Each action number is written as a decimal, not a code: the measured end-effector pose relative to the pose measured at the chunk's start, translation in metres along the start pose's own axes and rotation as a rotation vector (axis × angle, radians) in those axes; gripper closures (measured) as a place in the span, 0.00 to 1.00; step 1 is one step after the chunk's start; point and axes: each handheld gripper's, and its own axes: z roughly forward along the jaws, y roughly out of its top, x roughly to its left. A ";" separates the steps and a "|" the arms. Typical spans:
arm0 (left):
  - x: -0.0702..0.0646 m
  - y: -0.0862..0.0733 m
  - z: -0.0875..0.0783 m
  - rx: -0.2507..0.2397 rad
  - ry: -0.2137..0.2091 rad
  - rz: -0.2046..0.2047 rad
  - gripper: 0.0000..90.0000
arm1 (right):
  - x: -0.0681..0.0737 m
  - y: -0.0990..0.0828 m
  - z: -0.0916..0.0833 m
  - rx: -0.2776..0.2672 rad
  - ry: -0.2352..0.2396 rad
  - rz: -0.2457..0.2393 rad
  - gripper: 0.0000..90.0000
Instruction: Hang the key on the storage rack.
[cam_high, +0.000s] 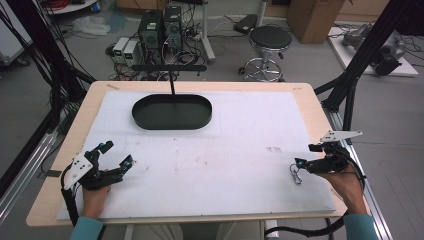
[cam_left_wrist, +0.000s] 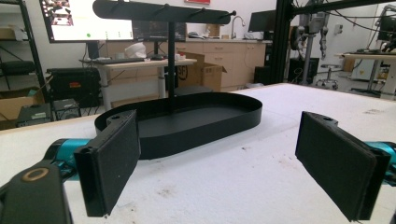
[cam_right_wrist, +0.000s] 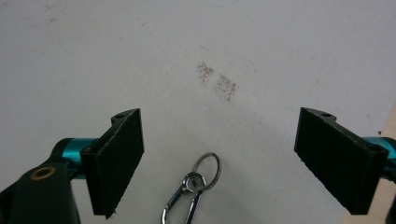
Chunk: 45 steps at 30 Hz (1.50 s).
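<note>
Your right hand-held gripper (cam_right_wrist: 219, 161) angles down over the keyring clip (cam_right_wrist: 194, 191), jaws spread, not touching it. Your left hand-held gripper (cam_left_wrist: 217, 163) rests level, spread, facing the black tray (cam_left_wrist: 187, 123).

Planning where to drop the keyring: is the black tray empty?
Empty: the left gripper view shows the black tray with a bare floor; just its stand's post rises from it.

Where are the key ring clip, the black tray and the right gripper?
key ring clip (cam_right_wrist: 196, 189): right gripper view, small linking ring.
black tray (cam_high: 172, 123): high view, near wall.
right gripper (cam_high: 310, 156): high view, midway between the fingers.
</note>
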 end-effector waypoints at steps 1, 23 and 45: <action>0.000 0.000 0.000 0.000 0.000 0.000 0.16 | -0.001 0.000 0.001 0.011 0.001 0.008 0.20; 0.000 0.000 0.000 0.000 0.000 0.002 0.16 | -0.008 -0.005 0.020 0.221 0.027 0.051 0.48; 0.000 0.000 0.000 0.000 0.000 0.004 0.16 | -0.013 -0.011 0.035 0.304 0.101 0.077 0.82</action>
